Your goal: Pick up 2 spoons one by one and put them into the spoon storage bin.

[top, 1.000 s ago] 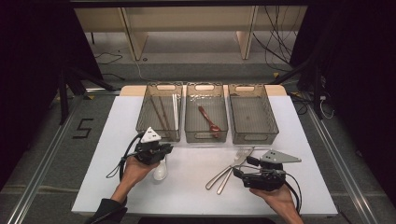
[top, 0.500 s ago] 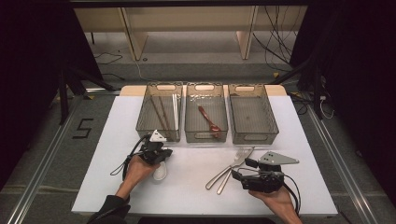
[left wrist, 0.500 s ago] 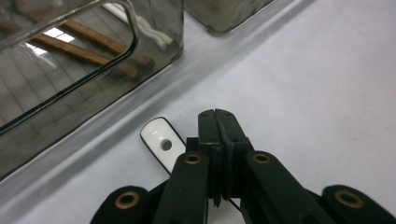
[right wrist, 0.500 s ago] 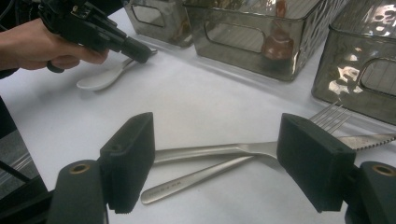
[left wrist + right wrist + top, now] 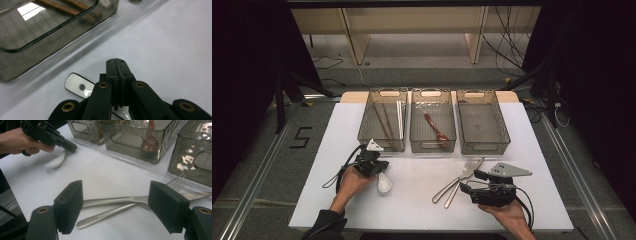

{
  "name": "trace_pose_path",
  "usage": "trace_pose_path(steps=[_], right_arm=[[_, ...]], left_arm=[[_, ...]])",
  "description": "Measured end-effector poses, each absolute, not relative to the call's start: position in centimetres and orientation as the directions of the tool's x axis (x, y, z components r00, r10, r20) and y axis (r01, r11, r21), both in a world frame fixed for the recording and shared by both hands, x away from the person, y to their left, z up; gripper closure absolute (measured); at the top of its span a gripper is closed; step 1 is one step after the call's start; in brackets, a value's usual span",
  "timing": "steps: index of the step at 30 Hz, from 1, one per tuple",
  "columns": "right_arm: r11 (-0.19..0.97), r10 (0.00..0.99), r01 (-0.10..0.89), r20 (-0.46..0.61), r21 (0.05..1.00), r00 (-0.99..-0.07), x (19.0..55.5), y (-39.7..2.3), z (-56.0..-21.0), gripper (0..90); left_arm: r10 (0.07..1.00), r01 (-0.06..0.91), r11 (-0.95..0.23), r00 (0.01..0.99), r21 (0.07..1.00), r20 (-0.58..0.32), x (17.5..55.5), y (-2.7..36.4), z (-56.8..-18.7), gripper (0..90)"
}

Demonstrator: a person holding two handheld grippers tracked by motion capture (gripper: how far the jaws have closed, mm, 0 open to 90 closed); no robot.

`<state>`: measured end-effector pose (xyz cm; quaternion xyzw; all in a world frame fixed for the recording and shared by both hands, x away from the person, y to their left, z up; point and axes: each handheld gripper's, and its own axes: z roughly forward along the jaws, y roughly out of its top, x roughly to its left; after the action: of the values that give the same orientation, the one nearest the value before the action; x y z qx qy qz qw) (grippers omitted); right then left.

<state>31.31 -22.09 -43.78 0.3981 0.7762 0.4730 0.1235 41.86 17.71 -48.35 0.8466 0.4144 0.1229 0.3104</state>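
Observation:
A white ceramic spoon [image 5: 384, 183] lies on the white table in front of the left bin. My left gripper [image 5: 381, 168] hovers low over the spoon's handle. In the left gripper view its jaws are pressed together with nothing between the tips, and the spoon handle [image 5: 80, 87] passes beneath them. A metal fork [image 5: 466, 172] and knife [image 5: 451, 192] lie crossed near the table's front right. My right gripper [image 5: 472, 182] stands open just behind their handles. In the right gripper view the fork [image 5: 110, 200] and knife [image 5: 105, 216] lie on the table between the wide-apart pads.
Three smoky plastic bins stand in a row at the back. The left bin [image 5: 362, 135] holds brown chopsticks [image 5: 383, 120], the middle bin [image 5: 432, 147] a red-brown spoon [image 5: 435, 129], and the right bin [image 5: 484, 150] looks bare. Cables trail from both grippers.
My left hand has sunk a little toward the table, bringing its gripper closer over the white spoon's handle. The right hand and the cutlery have stayed put.

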Motion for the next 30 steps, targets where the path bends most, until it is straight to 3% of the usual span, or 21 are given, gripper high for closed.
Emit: trace_pose_path(steps=[16,30], right_arm=[[0.240,0.731,0.498,0.182,0.833,-0.657,31.3,-22.0,-43.7,29.2],[0.235,0.731,0.495,0.183,0.837,-0.657,31.1,-22.0,-43.5,29.1]], left_arm=[[0.823,0.711,-0.451,0.565,0.539,-0.056,39.4,21.3,-47.7,88.9],[0.818,0.730,-0.473,0.572,0.493,-0.063,36.4,22.1,-47.4,88.8]])
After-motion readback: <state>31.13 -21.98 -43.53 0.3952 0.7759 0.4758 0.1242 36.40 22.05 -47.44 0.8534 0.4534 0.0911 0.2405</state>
